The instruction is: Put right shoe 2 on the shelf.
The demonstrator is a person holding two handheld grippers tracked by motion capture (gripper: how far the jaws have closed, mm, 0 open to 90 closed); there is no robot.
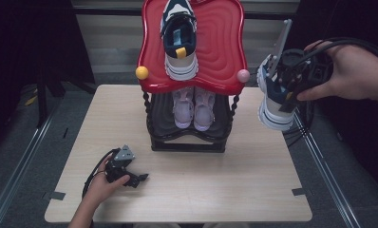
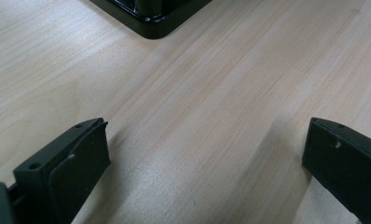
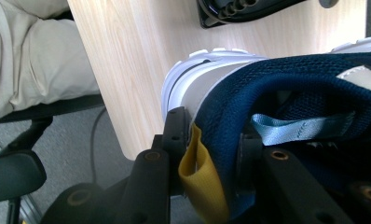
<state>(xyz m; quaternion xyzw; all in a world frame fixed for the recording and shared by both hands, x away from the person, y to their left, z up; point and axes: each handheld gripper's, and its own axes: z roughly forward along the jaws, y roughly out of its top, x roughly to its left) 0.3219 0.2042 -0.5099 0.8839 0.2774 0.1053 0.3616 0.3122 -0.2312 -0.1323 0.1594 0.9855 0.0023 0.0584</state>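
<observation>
A navy and white sneaker (image 1: 274, 102) hangs in the air off the table's right edge, level with the rack's red top shelf (image 1: 222, 52). My right gripper (image 1: 291, 78) is shut on its heel collar (image 3: 221, 121); one jaw sits outside by the yellow pull tab (image 3: 200, 172), the other inside the shoe. Its matching sneaker (image 1: 179, 40) stands on that red shelf, heel toward me. A pink pair (image 1: 194, 107) sits on the black lower shelf. My left gripper (image 1: 140, 179) rests on the table at the front left, jaws wide apart over bare wood (image 2: 202, 140).
The shoe rack (image 1: 187, 140) stands at the table's middle back, with a yellow knob (image 1: 142, 72) and a pink knob (image 1: 243, 75) at its front corners. Metal rails run along the floor on both sides. A person's leg (image 3: 30, 60) and a chair are beside the table.
</observation>
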